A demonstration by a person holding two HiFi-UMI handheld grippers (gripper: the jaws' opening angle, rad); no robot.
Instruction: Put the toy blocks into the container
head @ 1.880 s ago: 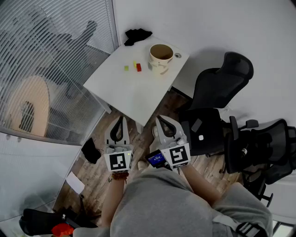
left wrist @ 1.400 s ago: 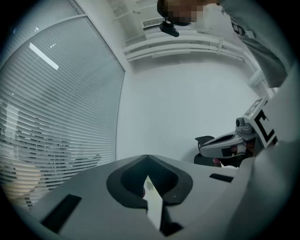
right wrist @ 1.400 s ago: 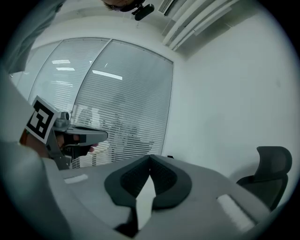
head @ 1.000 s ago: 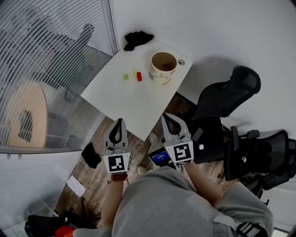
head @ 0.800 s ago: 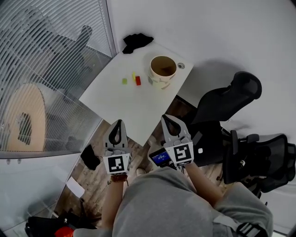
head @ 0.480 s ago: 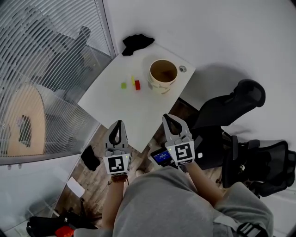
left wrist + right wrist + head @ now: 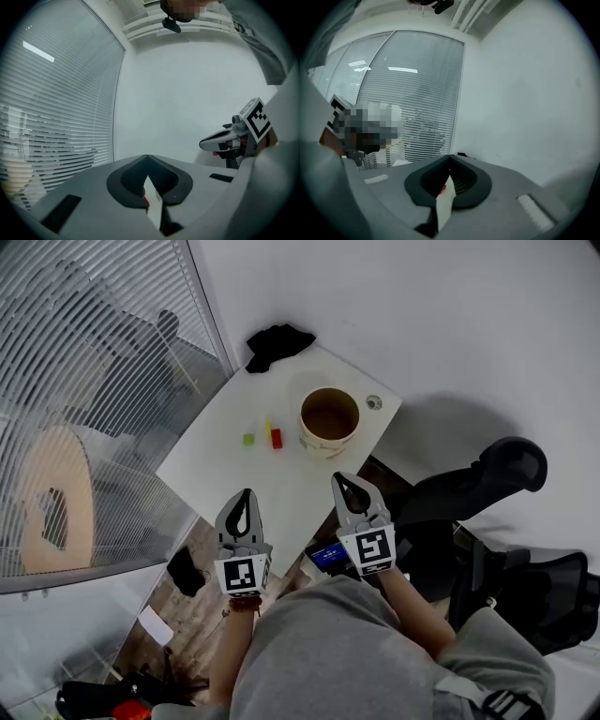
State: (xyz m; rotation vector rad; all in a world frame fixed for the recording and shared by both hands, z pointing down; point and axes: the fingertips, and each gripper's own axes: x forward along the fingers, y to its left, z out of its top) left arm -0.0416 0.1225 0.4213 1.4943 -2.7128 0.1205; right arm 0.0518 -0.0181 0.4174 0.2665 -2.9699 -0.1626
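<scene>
Three small toy blocks lie on the white table (image 7: pixel 281 486): a green block (image 7: pixel 248 439), a yellow block (image 7: pixel 267 427) and a red block (image 7: pixel 277 438). Just right of them stands the round cream container (image 7: pixel 330 419), its mouth facing up. My left gripper (image 7: pixel 246 494) and right gripper (image 7: pixel 342 480) hang side by side at the table's near edge, well short of the blocks. Both point at the table with jaws together and nothing held. Tips meet on the left gripper (image 7: pixel 147 157) and the right gripper (image 7: pixel 450 157). A speck of the red block (image 7: pixel 146 201) shows through the jaw gap.
A black cloth (image 7: pixel 279 341) lies on the table's far corner, and a small round disc (image 7: pixel 374 402) sits beside the container. Black office chairs (image 7: pixel 487 479) crowd the right side. A glass wall with blinds (image 7: pixel 84 362) runs along the left. A dark bag (image 7: pixel 187 568) is on the floor.
The table with blocks and container has come nearer and lower in the head view. Both grippers have advanced toward its near edge, still shut and side by side.
</scene>
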